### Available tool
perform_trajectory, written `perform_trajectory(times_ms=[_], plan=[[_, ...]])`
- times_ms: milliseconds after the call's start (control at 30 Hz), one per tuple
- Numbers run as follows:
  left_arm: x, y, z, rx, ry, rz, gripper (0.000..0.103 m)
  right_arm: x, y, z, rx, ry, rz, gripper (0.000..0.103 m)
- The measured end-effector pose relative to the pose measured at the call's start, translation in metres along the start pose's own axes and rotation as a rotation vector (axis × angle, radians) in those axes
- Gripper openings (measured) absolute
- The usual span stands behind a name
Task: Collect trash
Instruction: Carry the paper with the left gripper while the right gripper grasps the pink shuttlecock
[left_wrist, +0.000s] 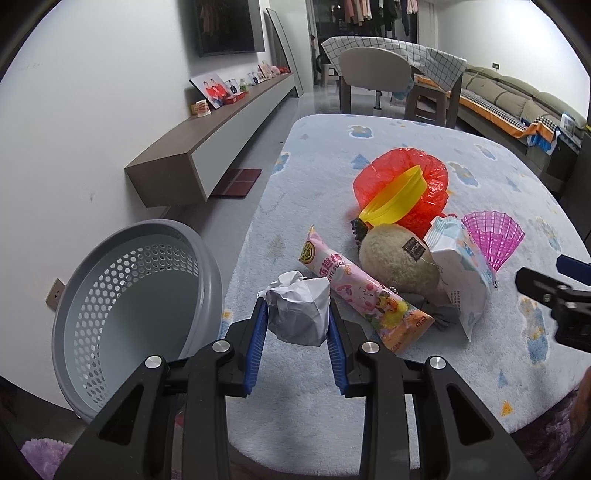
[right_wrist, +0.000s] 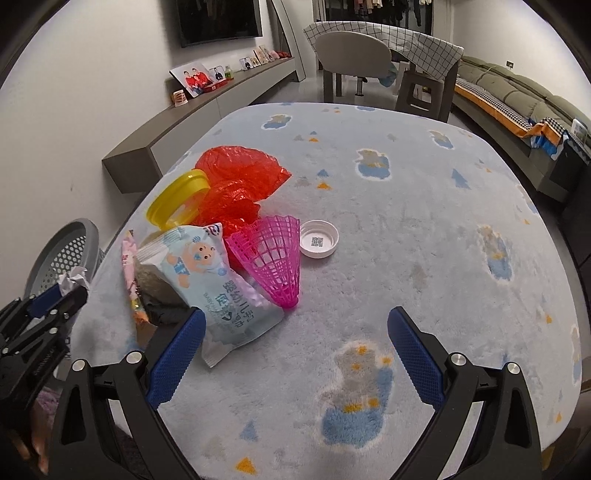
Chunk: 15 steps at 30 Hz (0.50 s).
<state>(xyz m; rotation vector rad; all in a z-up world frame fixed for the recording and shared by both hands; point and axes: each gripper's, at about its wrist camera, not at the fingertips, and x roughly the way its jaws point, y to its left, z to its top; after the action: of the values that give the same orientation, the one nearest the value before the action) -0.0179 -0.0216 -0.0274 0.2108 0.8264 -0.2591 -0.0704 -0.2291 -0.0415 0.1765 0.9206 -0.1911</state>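
Note:
My left gripper (left_wrist: 297, 317) is shut on a crumpled white paper ball (left_wrist: 299, 310), held above the rug's left edge, right of the grey perforated trash basket (left_wrist: 122, 314). On the pale blue rug (right_wrist: 406, 229) lies a pile: a pink snack wrapper (left_wrist: 365, 295), a wipes pack (right_wrist: 218, 284), a red plastic bag (right_wrist: 240, 184), a yellow lid (right_wrist: 177, 199), a pink mesh shuttlecock (right_wrist: 273, 254) and a white bottle cap (right_wrist: 318, 238). My right gripper (right_wrist: 295, 332) is open and empty, just in front of the wipes pack. The left gripper also shows in the right wrist view (right_wrist: 55, 299).
A beige plush ball (left_wrist: 399, 262) sits in the pile. A low wall shelf (left_wrist: 207, 147) with photos runs along the left. A chair (left_wrist: 373, 70), a covered table and a sofa (left_wrist: 517, 99) stand at the back.

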Motion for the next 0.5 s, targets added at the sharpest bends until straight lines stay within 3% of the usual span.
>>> perform_trajectory(times_ms=[500], plan=[[0.005, 0.0, 0.001, -0.005, 0.015, -0.009, 0.031, 0.031, 0.001, 0.019, -0.007, -0.033, 0.004, 0.092]])
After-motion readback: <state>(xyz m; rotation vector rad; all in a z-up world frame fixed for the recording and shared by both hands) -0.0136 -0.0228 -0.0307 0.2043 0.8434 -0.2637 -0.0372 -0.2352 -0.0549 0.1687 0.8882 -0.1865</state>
